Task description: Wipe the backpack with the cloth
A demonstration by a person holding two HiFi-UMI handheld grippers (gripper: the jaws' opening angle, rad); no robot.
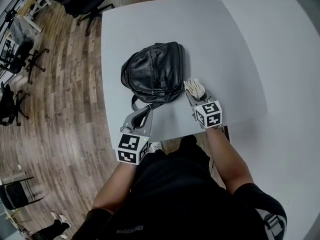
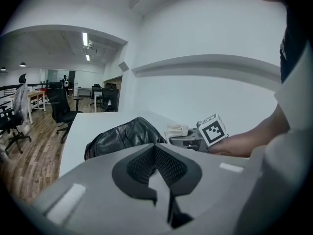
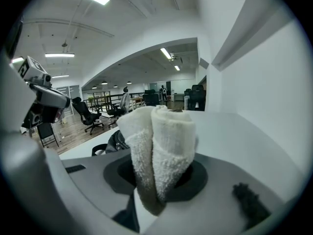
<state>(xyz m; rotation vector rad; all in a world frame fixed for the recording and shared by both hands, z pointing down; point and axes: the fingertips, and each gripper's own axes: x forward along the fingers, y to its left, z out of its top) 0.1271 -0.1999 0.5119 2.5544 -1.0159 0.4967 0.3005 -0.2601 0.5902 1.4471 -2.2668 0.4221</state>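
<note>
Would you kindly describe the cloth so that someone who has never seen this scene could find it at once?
Start at the white table and find the black leather backpack lying on it. Just right of the bag, the right claw is shut on a folded cloth. It is cream and fluffy, unlike the dark bag beside it.

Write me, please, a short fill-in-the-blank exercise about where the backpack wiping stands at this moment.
1. The right claw is shut on a folded white ____.
2. The backpack lying on the white table is ____ in colour.
3. The left claw has its jaws together and holds ____.
Missing words: cloth; black; nothing.
</note>
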